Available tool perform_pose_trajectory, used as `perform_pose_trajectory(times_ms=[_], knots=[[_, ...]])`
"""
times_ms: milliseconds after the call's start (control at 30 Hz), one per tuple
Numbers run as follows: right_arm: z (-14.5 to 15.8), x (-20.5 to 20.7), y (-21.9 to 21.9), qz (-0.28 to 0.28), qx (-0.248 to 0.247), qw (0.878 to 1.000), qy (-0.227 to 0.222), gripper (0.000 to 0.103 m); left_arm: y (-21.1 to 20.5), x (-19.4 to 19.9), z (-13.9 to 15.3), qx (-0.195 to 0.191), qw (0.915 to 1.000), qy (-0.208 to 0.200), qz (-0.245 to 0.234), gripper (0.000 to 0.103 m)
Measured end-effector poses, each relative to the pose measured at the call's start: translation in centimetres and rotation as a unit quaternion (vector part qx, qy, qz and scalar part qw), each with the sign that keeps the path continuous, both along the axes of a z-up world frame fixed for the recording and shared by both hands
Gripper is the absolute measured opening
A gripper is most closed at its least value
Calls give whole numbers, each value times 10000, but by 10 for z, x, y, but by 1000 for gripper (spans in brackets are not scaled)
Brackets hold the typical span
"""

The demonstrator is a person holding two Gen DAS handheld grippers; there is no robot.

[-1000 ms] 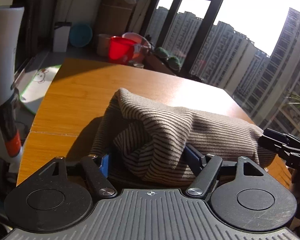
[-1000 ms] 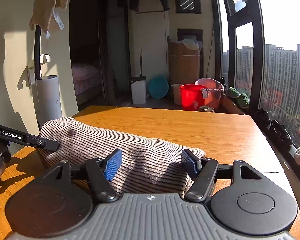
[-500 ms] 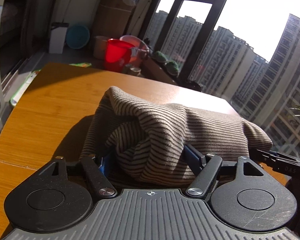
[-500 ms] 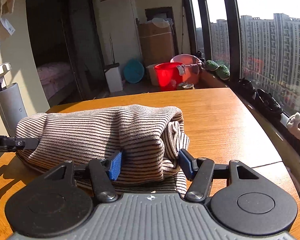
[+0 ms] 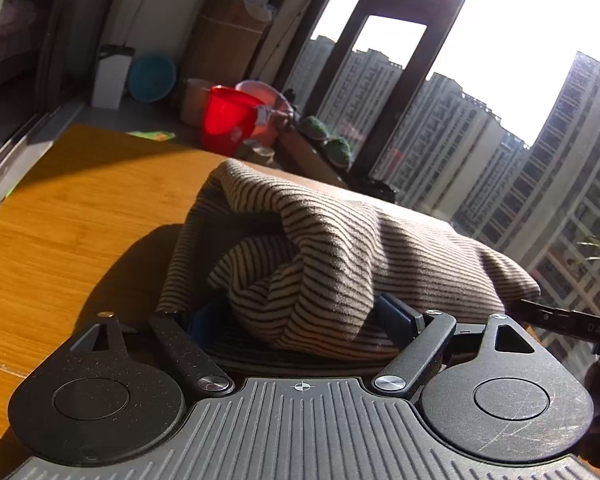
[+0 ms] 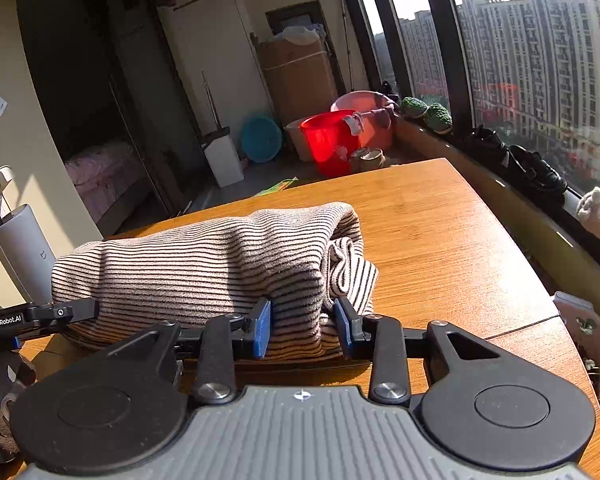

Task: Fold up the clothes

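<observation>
A beige garment with thin dark stripes [image 5: 340, 248] lies bunched in a thick folded roll on the wooden table [image 5: 68, 216]; it also shows in the right wrist view [image 6: 204, 268]. My left gripper [image 5: 300, 320] is shut on one end of the roll, its blue pads [image 5: 396, 312] pressed into the fabric. My right gripper [image 6: 302, 330] is shut on the other end, its blue pads [image 6: 262, 328] squeezing a fold of it. The roll rests on the table between the two grippers. Each gripper's tip shows in the other's view.
The table's far edge faces a floor with a red bucket [image 6: 330, 142], a pink basin, a teal basin and a white bin [image 6: 222, 156]. A window ledge with shoes [image 6: 532, 168] runs along the right. A white cylinder appliance [image 6: 22, 248] stands at the left.
Both grippers have swung round with the garment and gathered it into a tighter roll. The right gripper's jaws have closed from wide to a narrow pinch on the fabric.
</observation>
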State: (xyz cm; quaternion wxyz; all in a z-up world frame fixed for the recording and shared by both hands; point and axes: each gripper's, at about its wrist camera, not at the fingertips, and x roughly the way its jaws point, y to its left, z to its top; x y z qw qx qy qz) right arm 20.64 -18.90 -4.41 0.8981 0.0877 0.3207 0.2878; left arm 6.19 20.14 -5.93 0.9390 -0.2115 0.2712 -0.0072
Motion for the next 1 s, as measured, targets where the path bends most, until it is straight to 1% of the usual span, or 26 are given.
perform_pose_trajectory(times_ms=[67,133,167,200,267,333,367,400,467,500,533,567,600,667,733,767,800,833,900,933,1000], knots=[[-1,-2,-5,-34,142,9999,76,34,3,-1,2,14,10000,12,-11,87],[-2,-5,-4,-4,61,10000,16,34,4,-5,7,67,10000,25,63,86],[-3,-7,-2,29,-52,10000,-72,34,4,-9,13,104,9998,3,148,82],[-4,-9,2,58,-174,9997,-168,34,2,-15,21,180,9996,-105,205,81],[-4,-11,6,79,-302,9991,-287,35,-5,-30,42,432,9973,-537,246,81],[-4,-12,8,82,-378,9986,-366,37,-16,-38,60,645,9938,-897,137,86],[-4,-13,9,77,-391,9985,-381,37,-23,-38,67,696,9924,-1011,-30,92],[-3,-14,9,71,-404,9984,-397,38,-29,-34,68,719,9922,-995,-208,94],[-1,-16,9,61,-418,9982,-424,38,-45,-16,60,778,9921,-797,-574,94],[0,-16,9,39,-454,9979,-456,40,-52,-7,54,831,9921,-662,-674,94],[1,-17,9,2,-517,9974,-506,43,-56,2,44,923,9923,-505,-653,94],[2,-18,9,-35,-580,9968,-555,53,-60,8,36,1061,9916,-425,-606,93],[4,-20,10,-84,-655,9958,-638,60,-64,11,32,1220,9900,-427,-572,92],[10,-25,10,-192,-779,9928,-884,61,-71,11,28,1452,9868,-443,-563,93],[20,-36,14,-234,-730,9892,-1247,60,-78,11,25,1657,9835,-453,-569,93],[26,-41,18,-163,-653,9872,-1449,60,-79,11,23,1708,9825,-471,-579,93],[29,-45,23,-31,-575,9861,-1558,60,-80,12,22,1730,9820,-488,-579,93],[29,-45,30,104,-539,9865,-1542,60,-81,12,20,1757,9815,-501,-574,93],[23,-38,44,287,-567,9893,-1313,62,-84,14,19,1826,9803,-511,-549,93],[17,-33,50,242,-651,9905,-1188,65,-85,15,18,1846,9800,-513,-545,94],[8,-25,56,213,-775,9900,-1159,74,-84,15,17,1851,9798,-510,-562,94]])
